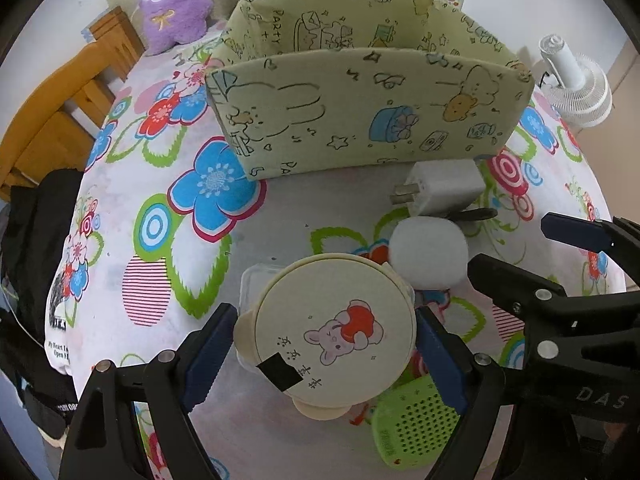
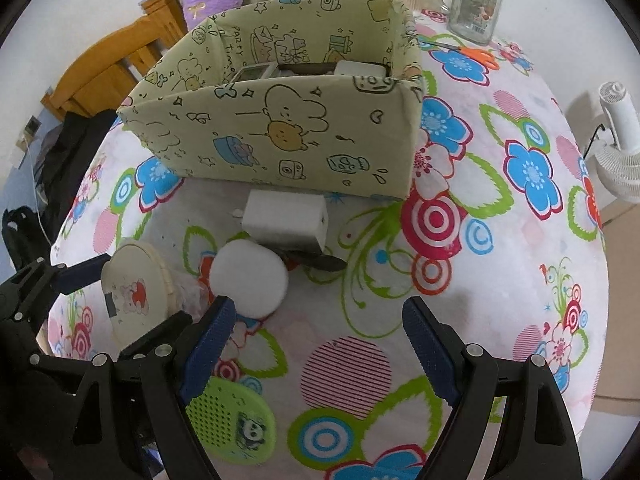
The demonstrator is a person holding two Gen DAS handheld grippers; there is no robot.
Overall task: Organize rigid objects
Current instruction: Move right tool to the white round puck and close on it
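Note:
A cream round box with a rabbit picture on its lid [image 1: 334, 334] sits between the fingers of my left gripper [image 1: 324, 354], which is shut on it; it also shows in the right wrist view [image 2: 136, 292]. A yellow-green cartoon-print storage box [image 1: 368, 108] stands behind, holding several items [image 2: 304, 70]. A white charger plug [image 1: 438, 192], a white round puff-like object [image 1: 428, 252] and a green perforated case with a panda [image 2: 230, 420] lie on the floral tablecloth. My right gripper [image 2: 316, 346] is open and empty above the cloth.
A glass jar mug [image 2: 476, 4] and orange scissors [image 2: 478, 54] lie at the back right. A white fan [image 2: 622, 140] stands off the table's right side. A purple plush [image 1: 174, 4], wooden chair [image 1: 64, 96] and black bag [image 1: 36, 240] are at left.

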